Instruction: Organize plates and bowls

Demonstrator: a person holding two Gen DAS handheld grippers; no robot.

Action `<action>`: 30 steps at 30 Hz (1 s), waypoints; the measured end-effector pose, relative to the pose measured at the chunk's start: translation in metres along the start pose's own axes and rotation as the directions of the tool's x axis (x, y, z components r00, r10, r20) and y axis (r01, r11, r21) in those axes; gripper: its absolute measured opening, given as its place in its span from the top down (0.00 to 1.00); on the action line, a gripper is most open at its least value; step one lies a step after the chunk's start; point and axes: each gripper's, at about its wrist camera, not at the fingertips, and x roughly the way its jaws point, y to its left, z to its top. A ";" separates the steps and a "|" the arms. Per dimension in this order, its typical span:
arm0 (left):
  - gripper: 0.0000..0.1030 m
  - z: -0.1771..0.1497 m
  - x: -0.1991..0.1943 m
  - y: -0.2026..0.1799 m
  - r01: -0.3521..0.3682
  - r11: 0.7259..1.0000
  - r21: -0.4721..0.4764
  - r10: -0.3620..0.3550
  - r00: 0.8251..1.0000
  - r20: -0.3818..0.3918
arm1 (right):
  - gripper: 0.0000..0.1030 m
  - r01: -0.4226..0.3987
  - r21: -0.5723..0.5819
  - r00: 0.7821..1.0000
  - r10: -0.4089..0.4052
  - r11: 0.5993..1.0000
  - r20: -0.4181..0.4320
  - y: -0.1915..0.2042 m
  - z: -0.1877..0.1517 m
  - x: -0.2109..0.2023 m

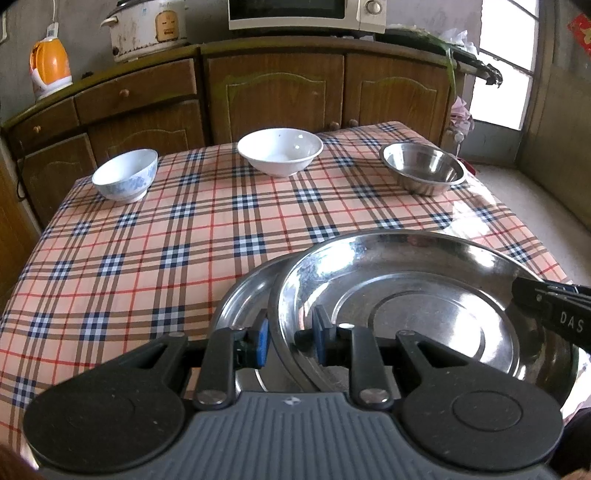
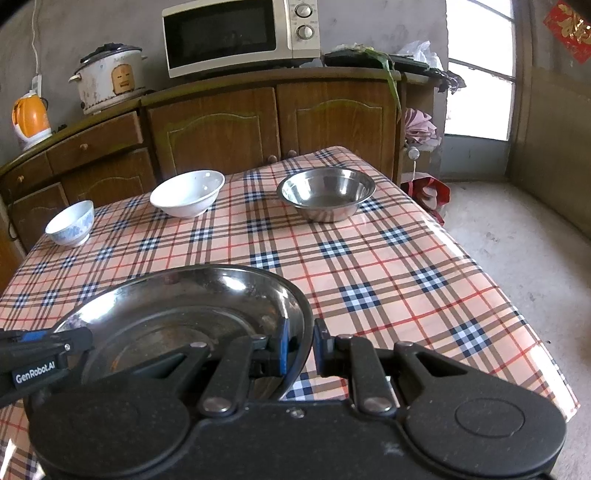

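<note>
Setting: kitchen with a wooden cabinet (image 2: 221, 122) along the back wall; on top of it stand a microwave (image 2: 240, 35), a worn white rice cooker (image 2: 109, 79) and an orange kettle (image 2: 31, 118). Daylight comes through a window (image 2: 480, 66) on the right.
Surface: table (image 2: 388, 280) covered with a peach, navy and red plaid cloth.
Far row of bowls: a small blue-patterned bowl (image 1: 125, 175) at the left, a wider white bowl (image 1: 280, 150) in the middle, a steel bowl (image 1: 424, 168) at the right. All three sit upright and well apart from one another.
Upper steel plate (image 1: 406, 295): at the near edge of the table, tilted, its left rim overlapping a second plate.
Lower steel plate (image 1: 243, 295): beneath and slightly left of the upper one; only a crescent of it shows in the left wrist view.
Left gripper (image 1: 288, 338): jaws closed down on the left rim of the upper steel plate, one blue pad outside the rim, one inside.
Right gripper (image 2: 301, 345): jaws pinched on the opposite, right rim of the same plate, blue pads on either side of the thin edge.
Cross-view: each gripper's black finger shows at the far side of the plate in the other camera.
</note>
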 end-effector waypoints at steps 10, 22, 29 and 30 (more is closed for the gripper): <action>0.77 -0.006 0.007 0.007 -0.008 1.000 -0.008 0.008 1.000 -0.027 | 0.82 -0.011 -0.010 1.000 0.011 1.000 -0.029 0.007 -0.007 0.009; 0.77 -0.010 0.015 0.021 -0.037 0.999 -0.028 0.036 0.998 -0.052 | 0.81 -0.037 -0.039 0.998 0.035 0.999 -0.053 0.024 -0.011 0.023; 0.77 -0.009 0.021 0.028 -0.046 0.998 -0.041 0.043 0.997 -0.061 | 0.81 -0.043 -0.058 0.998 0.040 0.997 -0.058 0.032 -0.009 0.033; 0.77 -0.009 0.021 0.028 -0.047 0.998 -0.042 0.045 0.997 -0.062 | 0.81 -0.044 -0.060 0.997 0.040 0.997 -0.060 0.033 -0.009 0.035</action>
